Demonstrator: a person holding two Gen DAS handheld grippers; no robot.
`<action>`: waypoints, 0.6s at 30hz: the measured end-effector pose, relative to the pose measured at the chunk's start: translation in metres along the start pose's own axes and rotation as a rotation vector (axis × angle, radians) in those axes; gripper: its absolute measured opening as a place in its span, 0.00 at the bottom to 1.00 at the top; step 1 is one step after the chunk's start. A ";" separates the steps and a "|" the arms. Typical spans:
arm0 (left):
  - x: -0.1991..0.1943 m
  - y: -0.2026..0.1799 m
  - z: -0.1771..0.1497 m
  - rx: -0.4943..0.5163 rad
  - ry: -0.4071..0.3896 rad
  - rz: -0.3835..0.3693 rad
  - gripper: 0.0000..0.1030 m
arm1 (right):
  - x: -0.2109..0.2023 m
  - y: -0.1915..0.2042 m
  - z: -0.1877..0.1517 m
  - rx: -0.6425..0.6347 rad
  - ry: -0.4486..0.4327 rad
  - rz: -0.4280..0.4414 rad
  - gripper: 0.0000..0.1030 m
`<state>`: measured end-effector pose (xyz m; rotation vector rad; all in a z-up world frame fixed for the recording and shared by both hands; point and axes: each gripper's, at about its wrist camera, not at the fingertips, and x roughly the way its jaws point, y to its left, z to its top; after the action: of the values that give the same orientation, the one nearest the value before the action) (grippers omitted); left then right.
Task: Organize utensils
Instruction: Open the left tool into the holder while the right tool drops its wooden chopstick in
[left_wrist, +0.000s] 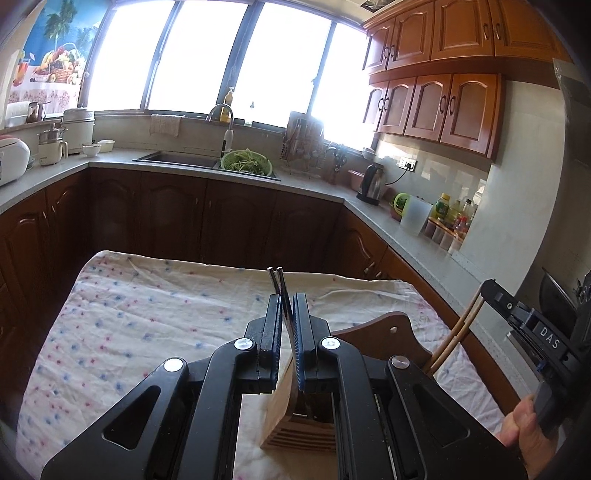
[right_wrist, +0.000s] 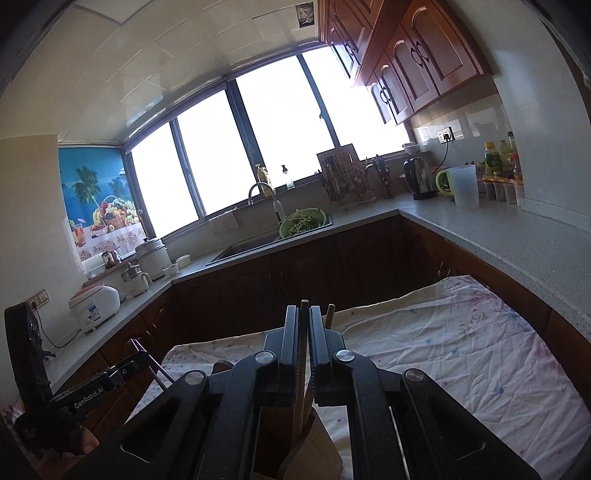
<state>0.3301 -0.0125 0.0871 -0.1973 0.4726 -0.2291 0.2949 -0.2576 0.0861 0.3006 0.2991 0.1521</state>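
Observation:
My left gripper (left_wrist: 285, 306) is shut on a pair of metal chopsticks (left_wrist: 277, 282); their tips stick up past the fingers and their lower ends reach into a wooden utensil holder (left_wrist: 291, 410) on the cloth-covered table (left_wrist: 147, 317). My right gripper (right_wrist: 303, 321) is shut on a wooden chopstick (right_wrist: 303, 314); a second wooden chopstick (right_wrist: 329, 314) stands just right of the fingers. Both go down into the wooden holder (right_wrist: 314, 450). The right gripper (left_wrist: 491, 291) and its wooden chopsticks (left_wrist: 454, 336) show at the right of the left wrist view. The left gripper (right_wrist: 129, 369) shows at lower left of the right wrist view.
The table's floral cloth (right_wrist: 443, 350) spreads around the holder. Behind is an L-shaped counter with a sink (left_wrist: 177, 158), a green colander (left_wrist: 246, 162), a kettle (left_wrist: 371, 184), a white jug (left_wrist: 415, 216), bottles (left_wrist: 454, 218) and rice cookers (left_wrist: 11, 158). Dark cabinets (left_wrist: 221, 218) stand below.

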 end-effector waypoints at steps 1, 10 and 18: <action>0.001 0.000 0.000 0.003 0.001 0.002 0.06 | 0.001 -0.001 0.000 0.003 0.003 -0.001 0.05; -0.015 0.003 0.002 -0.018 0.009 0.046 0.57 | -0.015 -0.002 0.005 0.025 -0.023 0.047 0.69; -0.060 0.014 -0.015 -0.053 -0.001 0.068 0.81 | -0.068 -0.009 0.010 0.032 -0.063 0.055 0.97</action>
<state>0.2737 0.0144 0.0960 -0.2325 0.4837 -0.1499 0.2348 -0.2819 0.1101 0.3452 0.2313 0.1921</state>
